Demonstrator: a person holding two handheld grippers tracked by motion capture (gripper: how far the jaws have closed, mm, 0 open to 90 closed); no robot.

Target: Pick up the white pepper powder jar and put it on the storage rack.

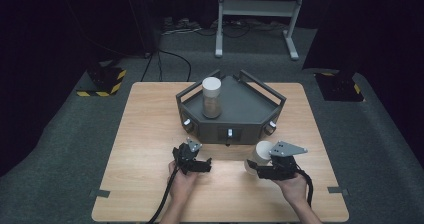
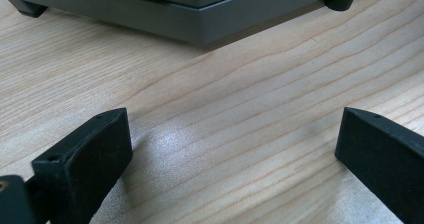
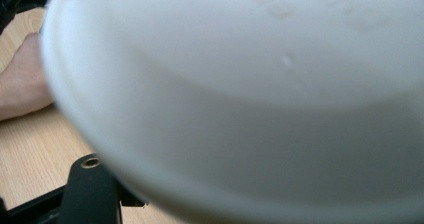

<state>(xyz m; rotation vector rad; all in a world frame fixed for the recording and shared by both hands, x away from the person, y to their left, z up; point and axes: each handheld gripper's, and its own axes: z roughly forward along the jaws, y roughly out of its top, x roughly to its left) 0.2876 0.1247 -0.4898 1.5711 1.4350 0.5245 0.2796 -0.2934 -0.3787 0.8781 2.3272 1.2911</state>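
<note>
High view | right gripper (image 1: pixel 256 170) fingers pinching white cup (image 1: pixel 261 153) | left gripper (image 1: pixel 200 165) fingers spread over table (image 1: pixel 150 134)

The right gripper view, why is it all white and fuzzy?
In the right gripper view the white cup sits too close to the camera, so it blurs. In the left gripper view the table is sharp, with a pale glare patch between the jaws. In the high view the floor beyond the table is dark.

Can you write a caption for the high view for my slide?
Right tongs grip a white cup beside the grey tray.
</note>
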